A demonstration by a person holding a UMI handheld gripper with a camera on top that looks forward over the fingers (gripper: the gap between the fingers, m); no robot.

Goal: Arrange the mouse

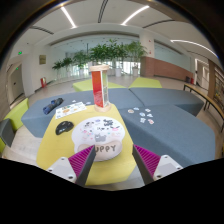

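Mouse (65, 127) is sitting on the yellow pad (60, 148) on the bench (170, 135), beside a white round mat (100, 133); the hand-held gripper (114, 165) is hovering open and empty short of it; steering left and centring the mouse between the fingers looks wisest.

Gripper (109, 163): fingers cut off at bottom, only tips with magenta pads (83, 160) showing. White round mat (99, 134): print partly hidden behind finger, only "PPY" legible. Dark object (64, 127) beside mat: too small to confirm as mouse. White bits (146, 115) on grey table (170, 130): too small to identify. Red-and-white upright box (98, 86): label unreadable.
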